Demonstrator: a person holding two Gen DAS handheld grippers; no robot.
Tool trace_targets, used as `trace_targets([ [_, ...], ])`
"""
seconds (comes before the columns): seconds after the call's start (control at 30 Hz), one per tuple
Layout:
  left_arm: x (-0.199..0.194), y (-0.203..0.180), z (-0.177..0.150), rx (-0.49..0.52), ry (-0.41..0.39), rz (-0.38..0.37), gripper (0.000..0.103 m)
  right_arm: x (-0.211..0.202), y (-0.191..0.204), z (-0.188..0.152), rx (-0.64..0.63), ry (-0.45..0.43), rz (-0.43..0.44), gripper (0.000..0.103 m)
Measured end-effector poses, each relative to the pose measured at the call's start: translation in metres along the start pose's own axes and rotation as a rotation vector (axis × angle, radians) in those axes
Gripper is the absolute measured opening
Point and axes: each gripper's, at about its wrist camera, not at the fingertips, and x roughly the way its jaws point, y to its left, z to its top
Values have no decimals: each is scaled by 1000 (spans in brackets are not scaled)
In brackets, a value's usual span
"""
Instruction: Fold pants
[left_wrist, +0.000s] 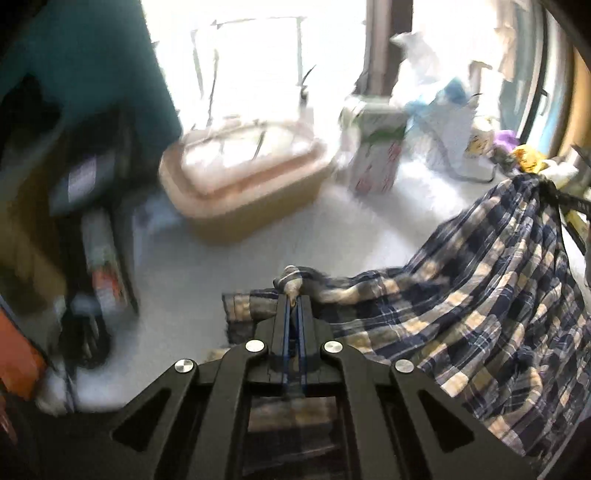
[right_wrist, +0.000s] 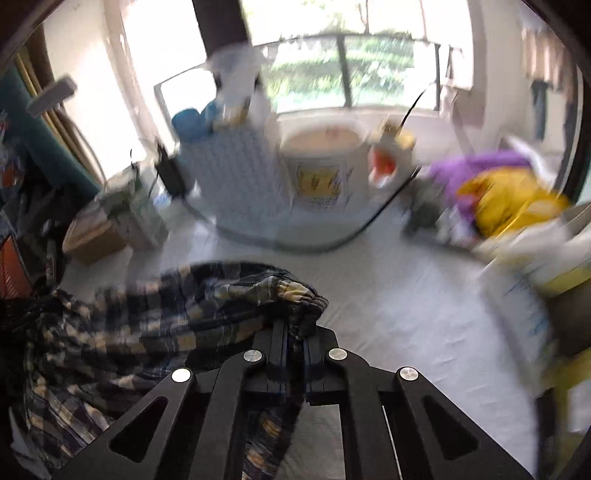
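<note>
Pants (left_wrist: 480, 295): navy, cream and white plaid cloth, lying partly on a white bed sheet (left_wrist: 177, 266) and partly lifted off it.

Left wrist view: left gripper (left_wrist: 293, 295) clenched on a bunched corner of the fabric; a small wad of cloth sticks out past the tips at 12 o'clock from them. Jaws nearly together, only cloth between them. From this pinch the cloth runs toward 3 o'clock and rises to a gathered peak at about 2 o'clock, near the frame edge, where a dark tool meets it; too little shows to say how that tool grips. Tan plastic tub (left_wrist: 243, 173) sits at 11 o'clock from the gripper, well apart. White and green carton (left_wrist: 376, 147) just beside the tub, at 1 o'clock from the gripper.

Right wrist view: right gripper (right_wrist: 293, 328) also clamped on cloth, a dark gathered edge bunched at the tips. Pants (right_wrist: 147, 317) spread from there toward 9 o'clock and drape down to 7 o'clock. White bucket (right_wrist: 325, 166) with a yellow label at 12 o'clock, well apart. Yellow cloth (right_wrist: 509, 199) at 2 o'clock, purple cloth touching it. Both views motion-blurred; background detail uncertain.
</note>
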Motion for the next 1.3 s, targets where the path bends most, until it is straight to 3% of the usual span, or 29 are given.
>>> trace_targets([
  [0.13, -11, -7, 29, 57, -113, 47, 2, -19, -13, 16, 2, -60, -85, 5],
  [0.23, -18, -6, 46, 15, -207, 94, 2, -20, -26, 25, 17, -75, -131, 5],
  [0.33, -16, 1, 54, -18, -244, 96, 2, -17, -34, 35, 21, -83, -162, 5],
  [0.43, 5, 3, 55, -34, -180, 105, 5, -9, -39, 42, 14, -81, -179, 5],
  [0.57, 17, 20, 48, -136, -71, 37, 11, 13, -41, 40, 16, -51, -218, 6],
  [0.63, 6, 22, 41, -151, -92, 32, 57, 18, -36, 37, 2, -43, -231, 11],
  [0.67, -4, 24, 36, -165, -109, 35, 65, 17, -34, 35, -5, -46, -234, 14],
  [0.7, -13, 24, 30, -187, -126, 25, 70, 13, -31, 33, -12, -54, -237, 28],
  [0.73, -18, 24, 25, -201, -130, 10, 70, 10, -29, 32, -13, -58, -234, 52],
  [0.8, -27, 22, 14, -217, -116, -22, 70, -4, -26, 29, -11, -87, -226, 77],
  [0.97, -40, -3, -22, -185, -61, -66, 70, -50, -19, 8, 9, -138, -213, 78],
  [1.07, -33, -14, -37, -143, -24, -37, 70, -71, -19, -14, 27, -128, -194, 78],
  [1.17, -24, -3, -47, -194, 14, -40, 70, -87, -18, -41, 38, -97, -178, 78],
  [1.3, -20, 14, -50, -325, 4, -170, 70, -106, -15, -78, 22, -69, -152, 78],
])
